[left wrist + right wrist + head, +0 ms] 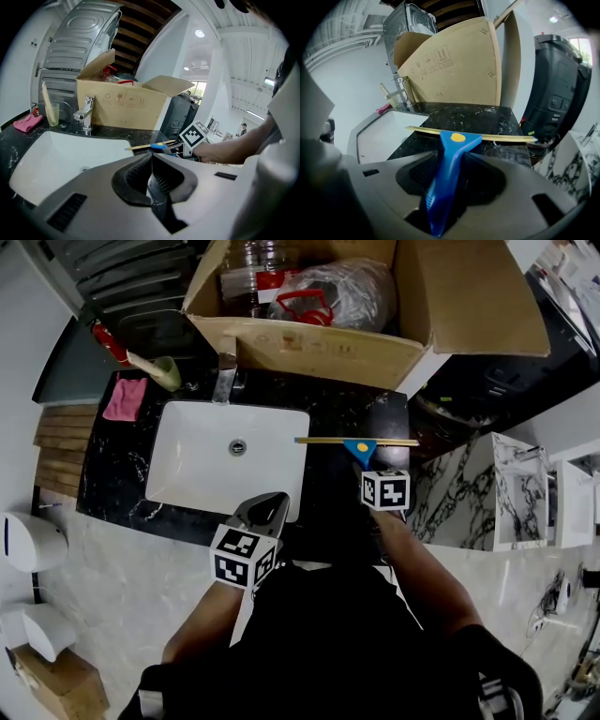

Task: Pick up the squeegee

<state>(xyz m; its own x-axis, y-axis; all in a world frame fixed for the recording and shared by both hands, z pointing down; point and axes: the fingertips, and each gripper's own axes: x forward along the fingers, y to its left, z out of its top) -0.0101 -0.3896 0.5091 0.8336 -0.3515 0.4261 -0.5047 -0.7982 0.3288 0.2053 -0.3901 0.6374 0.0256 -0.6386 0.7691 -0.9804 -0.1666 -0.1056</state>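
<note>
Right claw (457, 164) apart around ribbed blue squeegee (451, 145) handle.

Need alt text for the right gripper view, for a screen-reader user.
A squeegee's blue handle lies between the open jaws of the right gripper. Its yellow blade stretches across the black marble counter, to the right of a white sink, with a cardboard box behind.

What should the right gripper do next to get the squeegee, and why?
Probably close the right gripper on the squeegee: its blue handle lies between the open fingers, not yet clamped, and the blade rests on the black counter.
</note>
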